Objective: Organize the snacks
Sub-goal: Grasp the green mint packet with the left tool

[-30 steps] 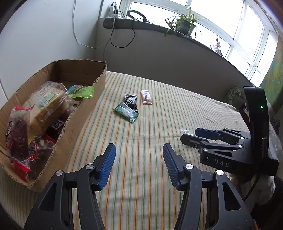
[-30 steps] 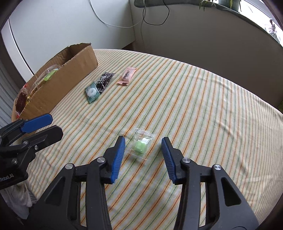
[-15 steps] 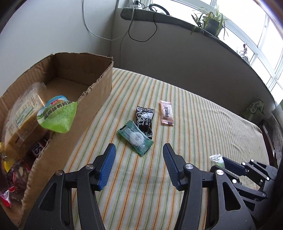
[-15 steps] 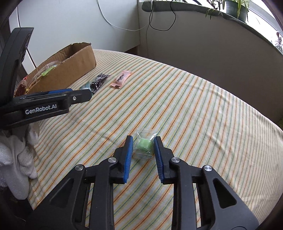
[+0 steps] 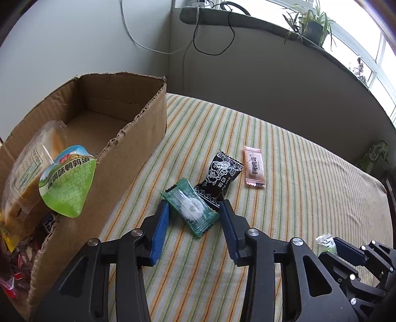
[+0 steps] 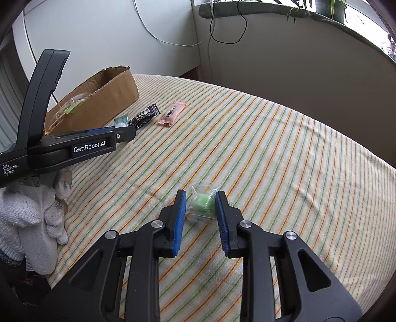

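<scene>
The left gripper [image 5: 194, 214] hangs low over the striped cloth of the table [image 5: 297, 178], its blue fingers [image 5: 160, 230] closing around the green candy wrapper [image 5: 190, 206]. The wrapper lies flat between them; the left finger is at its near corner, the right finger just beside its far edge, and neither clearly presses on it. The far end of the green wrapper overlaps the black snack packet [image 5: 219, 177], which lies just beyond it. A pink snack bar [image 5: 253, 166] lies close to the right of the black packet, apart from it.

To the left stands the open cardboard box [image 5: 138, 138], its torn rim facing the gripper. Inside it are a clear-wrapped yellow cake [image 5: 32, 158], a green-lidded pouch [image 5: 66, 180] leaning over the cake, and dark and red wrappers at the near end.

The right gripper [image 6: 200, 205] is narrowed on the small clear bag of green candy [image 6: 201, 204], which sits on the cloth with both fingers [image 6: 180, 213] against its sides. From the right wrist view the left gripper reaches in from the left edge, held by a hand in a white knit glove [image 6: 32, 215].

On the sill behind stand a potted plant [image 5: 313, 23] and trailing cables [image 5: 212, 37].
</scene>
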`<act>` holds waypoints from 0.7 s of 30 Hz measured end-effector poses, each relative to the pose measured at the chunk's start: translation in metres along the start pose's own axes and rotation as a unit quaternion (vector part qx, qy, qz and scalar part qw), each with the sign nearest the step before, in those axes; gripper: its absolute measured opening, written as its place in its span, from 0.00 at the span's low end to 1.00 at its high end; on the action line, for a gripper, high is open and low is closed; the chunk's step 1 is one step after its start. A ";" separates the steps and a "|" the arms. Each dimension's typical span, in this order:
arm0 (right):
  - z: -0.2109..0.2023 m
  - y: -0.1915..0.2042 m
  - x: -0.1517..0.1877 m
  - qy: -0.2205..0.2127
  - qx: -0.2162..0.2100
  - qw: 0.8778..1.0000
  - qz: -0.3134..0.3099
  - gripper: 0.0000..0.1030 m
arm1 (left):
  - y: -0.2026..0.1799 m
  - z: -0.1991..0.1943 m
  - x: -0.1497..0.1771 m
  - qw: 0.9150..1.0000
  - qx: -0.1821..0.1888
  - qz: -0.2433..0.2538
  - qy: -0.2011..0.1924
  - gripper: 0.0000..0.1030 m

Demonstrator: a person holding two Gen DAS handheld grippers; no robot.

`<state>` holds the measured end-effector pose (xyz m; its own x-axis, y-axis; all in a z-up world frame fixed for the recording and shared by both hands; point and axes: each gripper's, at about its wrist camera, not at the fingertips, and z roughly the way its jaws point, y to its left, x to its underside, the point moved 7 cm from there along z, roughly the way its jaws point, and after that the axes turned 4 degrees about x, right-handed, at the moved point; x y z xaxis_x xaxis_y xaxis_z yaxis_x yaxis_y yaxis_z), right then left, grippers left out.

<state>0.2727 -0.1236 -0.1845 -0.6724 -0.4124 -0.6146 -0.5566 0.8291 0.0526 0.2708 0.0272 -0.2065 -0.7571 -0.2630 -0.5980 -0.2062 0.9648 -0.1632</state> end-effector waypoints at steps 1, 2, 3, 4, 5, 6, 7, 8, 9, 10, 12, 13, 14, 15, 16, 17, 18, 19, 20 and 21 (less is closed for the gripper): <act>0.000 0.000 0.000 0.000 0.001 1.000 -0.001 0.25 | -0.001 -0.001 0.001 1.000 0.001 0.002 -0.001 0.28; 0.000 0.000 0.000 0.000 0.001 1.000 -0.002 0.25 | -0.003 -0.002 0.002 1.000 0.002 0.005 -0.002 0.26; 0.000 0.000 0.000 0.000 0.003 1.000 -0.003 0.24 | -0.006 -0.002 0.003 1.000 0.002 0.007 -0.003 0.24; 0.000 0.000 0.001 0.001 0.005 1.000 -0.004 0.23 | -0.005 -0.002 0.004 1.000 0.002 0.008 -0.003 0.23; 0.000 0.001 0.000 0.001 0.006 1.000 -0.005 0.23 | -0.005 -0.002 0.005 1.000 0.004 0.008 -0.003 0.23; -0.001 0.001 0.000 0.001 0.006 1.000 -0.005 0.23 | -0.004 -0.003 0.005 1.000 0.007 0.006 -0.002 0.22; -0.001 0.001 0.000 0.001 0.006 1.000 -0.006 0.23 | -0.005 -0.003 0.006 1.000 0.009 0.005 -0.002 0.21; 0.000 0.002 0.000 0.001 0.006 1.000 -0.005 0.23 | -0.004 -0.003 0.006 1.000 0.013 0.002 -0.002 0.21; 0.000 0.002 0.000 0.000 0.007 1.000 -0.005 0.23 | -0.003 -0.004 0.006 1.000 0.016 0.000 -0.002 0.20; -0.001 0.002 0.000 0.000 0.007 1.000 -0.005 0.23 | -0.002 -0.005 0.006 1.000 0.018 -0.001 -0.003 0.20; -0.001 0.002 0.000 0.000 0.008 1.000 -0.005 0.23 | -0.006 -0.008 0.006 1.000 0.020 0.001 -0.005 0.14; -0.001 0.002 0.000 -0.001 0.008 1.000 -0.005 0.23 | 0.000 -0.009 0.005 1.000 0.023 0.002 -0.007 0.10; -0.001 0.002 0.000 0.000 0.008 1.000 -0.005 0.22 | -0.001 -0.010 0.006 1.000 0.027 0.003 -0.006 0.10; -0.001 0.002 0.001 0.000 0.009 1.000 -0.005 0.22 | 0.000 -0.012 0.008 1.000 0.029 0.005 -0.006 0.09; -0.001 0.002 0.000 0.000 0.010 1.000 -0.006 0.22 | -0.001 -0.012 0.009 1.000 0.028 0.008 -0.006 0.09; -0.001 0.002 0.000 0.001 0.011 1.000 -0.007 0.22 | 0.000 -0.013 0.010 1.000 0.027 0.008 -0.006 0.09; -0.001 0.003 0.000 0.001 0.013 1.000 -0.007 0.22 | 0.000 -0.013 0.010 1.000 0.028 0.007 -0.006 0.09; -0.001 0.003 0.000 0.001 0.013 1.000 -0.008 0.22 | -0.001 -0.012 0.009 1.000 0.029 0.007 -0.005 0.09; -0.001 0.003 0.000 0.001 0.014 1.000 -0.009 0.22 | -0.001 -0.011 0.008 1.000 0.030 0.005 -0.005 0.09; -0.001 0.003 0.000 0.000 0.014 1.000 -0.009 0.22 | -0.002 -0.009 0.007 0.999 0.033 0.006 -0.005 0.09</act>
<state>0.2707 -0.1216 -0.1839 -0.6629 -0.4277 -0.6145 -0.5546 0.8319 0.0192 0.2606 0.0237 -0.2030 -0.7536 -0.2512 -0.6074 -0.1553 0.9660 -0.2068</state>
